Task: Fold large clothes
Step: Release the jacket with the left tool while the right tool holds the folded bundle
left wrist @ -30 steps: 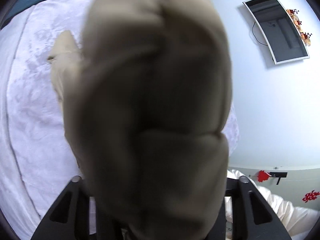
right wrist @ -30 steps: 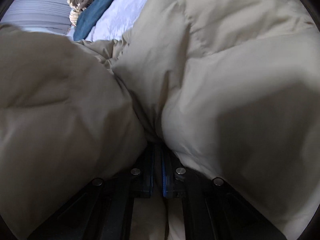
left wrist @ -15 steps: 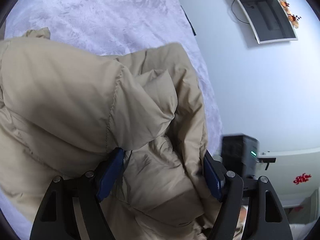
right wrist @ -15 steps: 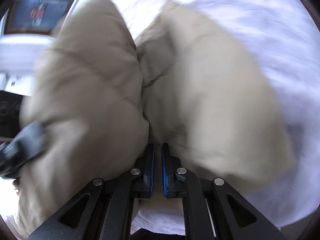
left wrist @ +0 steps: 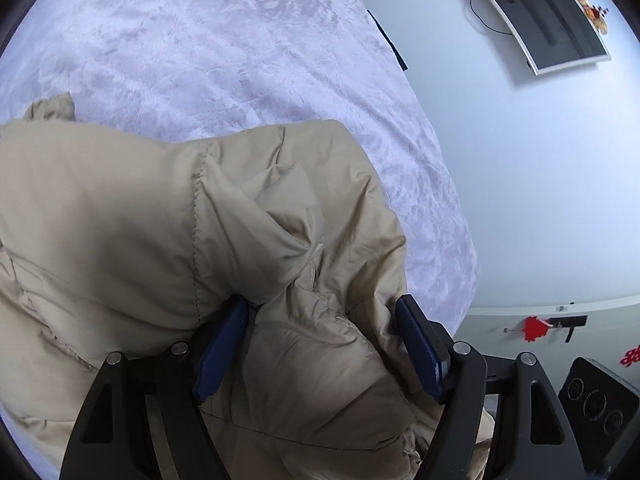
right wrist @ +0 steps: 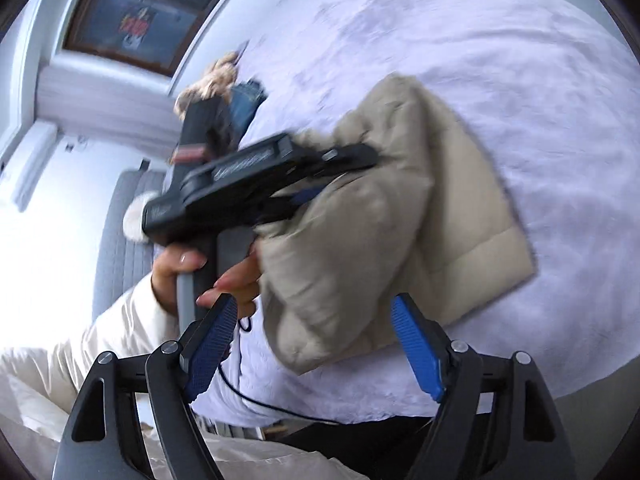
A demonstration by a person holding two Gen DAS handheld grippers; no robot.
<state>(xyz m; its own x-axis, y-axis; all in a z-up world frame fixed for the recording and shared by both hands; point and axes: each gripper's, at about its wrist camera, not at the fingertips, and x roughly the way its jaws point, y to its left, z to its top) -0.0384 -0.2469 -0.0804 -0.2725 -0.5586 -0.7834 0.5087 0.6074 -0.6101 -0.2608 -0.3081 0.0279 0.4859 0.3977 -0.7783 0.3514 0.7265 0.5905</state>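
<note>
Beige jacket (left wrist: 168,248) bunched on bed (left wrist: 200,60), straddled loosely by spread left gripper (left wrist: 320,348); right gripper (right wrist: 312,344), jaws just opened wide, held clear above it.

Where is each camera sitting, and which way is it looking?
Left wrist: on the left gripper, looking down at the beige puffy jacket bulging between its open jaws, with the bed and a wall behind.
Right wrist: on the right gripper, jaws open and clear, looking across at the left gripper and the hand holding it.
Both show the jacket and bed.
</note>
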